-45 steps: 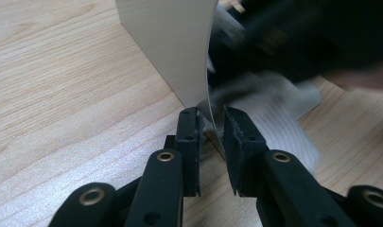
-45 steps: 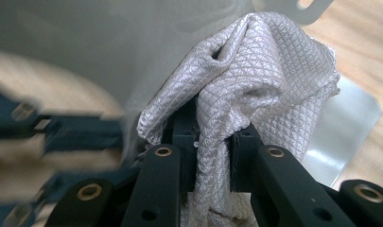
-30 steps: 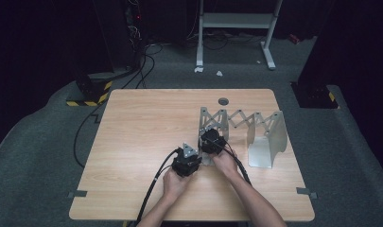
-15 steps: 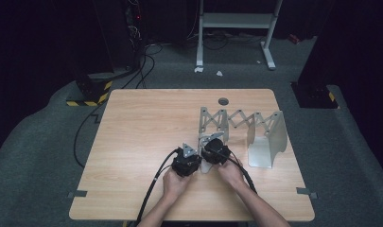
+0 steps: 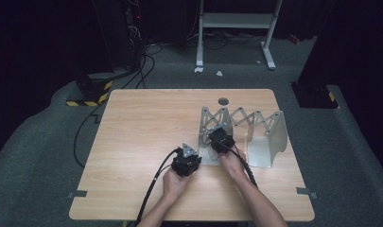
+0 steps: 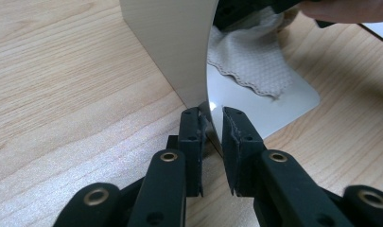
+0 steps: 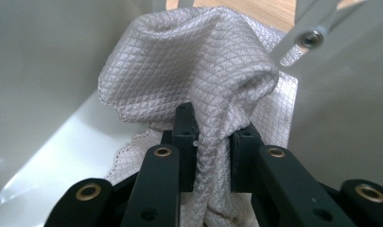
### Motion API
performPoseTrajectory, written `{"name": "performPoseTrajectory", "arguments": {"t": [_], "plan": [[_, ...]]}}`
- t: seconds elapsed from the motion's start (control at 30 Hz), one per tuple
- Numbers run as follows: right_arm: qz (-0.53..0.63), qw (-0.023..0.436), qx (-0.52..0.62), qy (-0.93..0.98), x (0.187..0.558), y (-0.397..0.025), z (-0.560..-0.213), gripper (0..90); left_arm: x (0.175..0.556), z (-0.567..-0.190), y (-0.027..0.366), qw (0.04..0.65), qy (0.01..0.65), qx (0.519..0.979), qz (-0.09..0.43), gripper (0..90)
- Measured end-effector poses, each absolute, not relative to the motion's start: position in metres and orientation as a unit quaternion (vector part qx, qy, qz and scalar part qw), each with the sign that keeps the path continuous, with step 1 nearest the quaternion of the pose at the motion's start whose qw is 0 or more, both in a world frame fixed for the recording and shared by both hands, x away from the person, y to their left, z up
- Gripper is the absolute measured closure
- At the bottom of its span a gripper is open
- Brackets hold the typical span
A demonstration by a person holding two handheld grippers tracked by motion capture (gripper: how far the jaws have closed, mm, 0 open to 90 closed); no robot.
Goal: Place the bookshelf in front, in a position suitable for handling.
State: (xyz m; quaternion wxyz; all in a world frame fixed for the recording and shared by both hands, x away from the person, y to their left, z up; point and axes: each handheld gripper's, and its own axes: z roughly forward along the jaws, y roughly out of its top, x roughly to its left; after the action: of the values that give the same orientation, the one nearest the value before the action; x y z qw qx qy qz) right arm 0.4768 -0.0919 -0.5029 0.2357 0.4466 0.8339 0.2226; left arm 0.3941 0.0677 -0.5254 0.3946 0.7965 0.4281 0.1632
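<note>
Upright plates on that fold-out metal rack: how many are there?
2: the left plate beside the right tool, and the right plate at the rack's far end. The hands may hide others.

I count two tools, one in each of my hands: my left tool [image 5: 189, 153] at about 6 o'clock on the one desk [image 5: 146, 123], my right tool [image 5: 217, 136] just toward 3 o'clock from it. There is one white cloth [image 7: 194, 75], one expanding metal rack [image 5: 243, 130] with two upright panels, and one round hole [image 5: 223, 100] at 12 o'clock
</note>
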Motion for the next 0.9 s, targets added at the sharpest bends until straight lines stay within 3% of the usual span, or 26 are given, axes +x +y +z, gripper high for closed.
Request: {"name": "performPoseTrajectory", "arguments": {"t": [0.43,0.73,0.9], "plan": [[0.235,0.178,0.421,0.858,0.441,-0.105,-0.499,77.6,0.394,-0.526,0.068,0.397,0.43,0.795,0.162,78.0],[0.265,0.184,0.408,0.854,0.454,-0.087,-0.488,77.0,0.394,-0.525,0.068,0.395,0.43,0.796,0.163,78.0],[0.275,0.159,0.406,0.857,0.465,-0.075,-0.493,77.3,0.394,-0.525,0.067,0.395,0.431,0.795,0.163,78.0]]}}
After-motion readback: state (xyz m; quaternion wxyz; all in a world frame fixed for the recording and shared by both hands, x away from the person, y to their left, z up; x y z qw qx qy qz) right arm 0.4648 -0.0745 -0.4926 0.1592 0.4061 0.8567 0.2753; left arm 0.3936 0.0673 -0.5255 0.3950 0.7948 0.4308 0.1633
